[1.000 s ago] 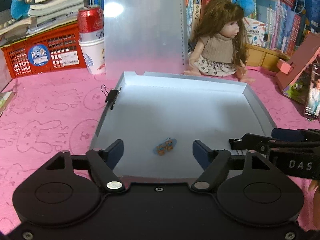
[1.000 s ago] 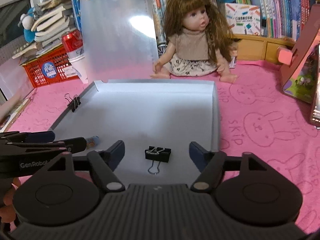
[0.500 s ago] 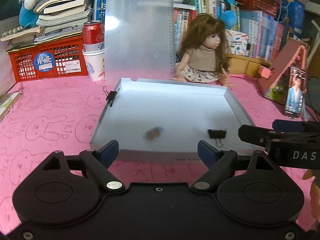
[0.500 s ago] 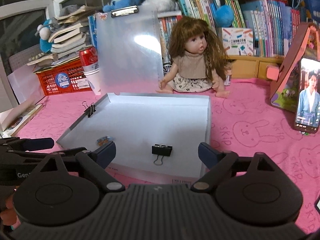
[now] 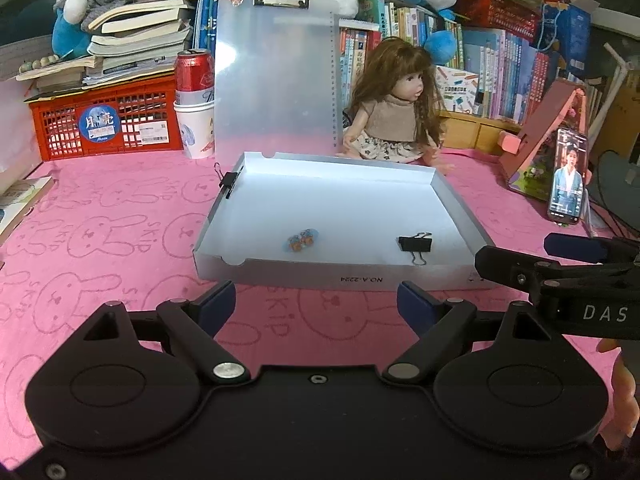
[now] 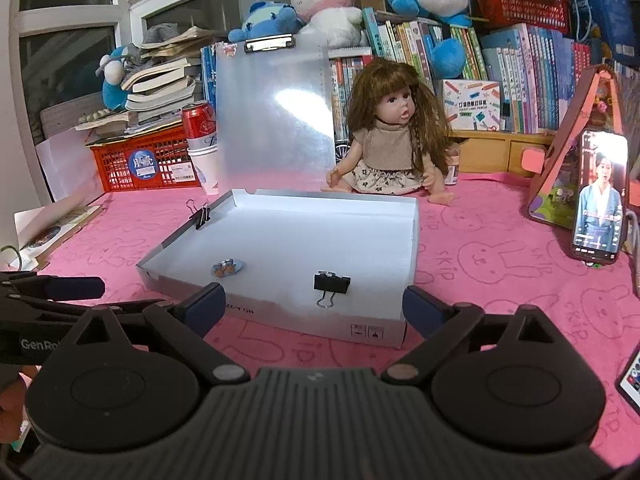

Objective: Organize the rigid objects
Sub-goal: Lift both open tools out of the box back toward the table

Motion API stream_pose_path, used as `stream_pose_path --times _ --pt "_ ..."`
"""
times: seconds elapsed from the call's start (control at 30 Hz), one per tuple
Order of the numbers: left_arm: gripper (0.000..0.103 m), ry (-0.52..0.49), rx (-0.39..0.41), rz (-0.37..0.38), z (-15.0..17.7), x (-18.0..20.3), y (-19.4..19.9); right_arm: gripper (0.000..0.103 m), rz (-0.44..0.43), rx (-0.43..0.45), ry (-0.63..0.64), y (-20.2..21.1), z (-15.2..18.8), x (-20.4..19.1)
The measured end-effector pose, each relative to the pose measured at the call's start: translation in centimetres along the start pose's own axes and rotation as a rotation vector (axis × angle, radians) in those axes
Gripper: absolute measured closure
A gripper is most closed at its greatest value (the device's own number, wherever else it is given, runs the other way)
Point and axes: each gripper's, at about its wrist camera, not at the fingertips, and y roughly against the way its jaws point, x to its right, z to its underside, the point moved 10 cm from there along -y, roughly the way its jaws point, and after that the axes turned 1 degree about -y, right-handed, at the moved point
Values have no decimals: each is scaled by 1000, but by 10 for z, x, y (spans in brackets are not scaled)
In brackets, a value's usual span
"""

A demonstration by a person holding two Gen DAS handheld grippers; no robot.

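A: What do we see of our two claws?

B: In the left wrist view our left claw (image 5: 316,300) sits low in the middle of the frame, over the pink bench (image 5: 100,248), just short of the white tray (image 5: 280,276). Its jaws are opening, with nothing between them. Our right claw (image 6: 312,308) sits low in the middle of the right wrist view; its jaws are opening too and grip nothing.

A: And the things we are sorting?

B: A black binder clip (image 5: 415,244) lies inside the tray, towards its lower right corner in the left wrist view. A small blue oval piece (image 5: 301,239) lies on the tray floor left of it, well apart. Another binder clip (image 5: 227,182) is clamped on the tray's left wall, towards its upper left corner.

A: Behind the tray?

B: A doll (image 6: 390,144) sits at centre, and a clear clipboard (image 6: 276,120) stands upright to its left.
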Motion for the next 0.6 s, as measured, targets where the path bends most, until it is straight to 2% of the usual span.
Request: stream_pose_path --times 0.6 --pt "12 0 45 -26 52 -15 33 0 37 51 14 31 42 10"
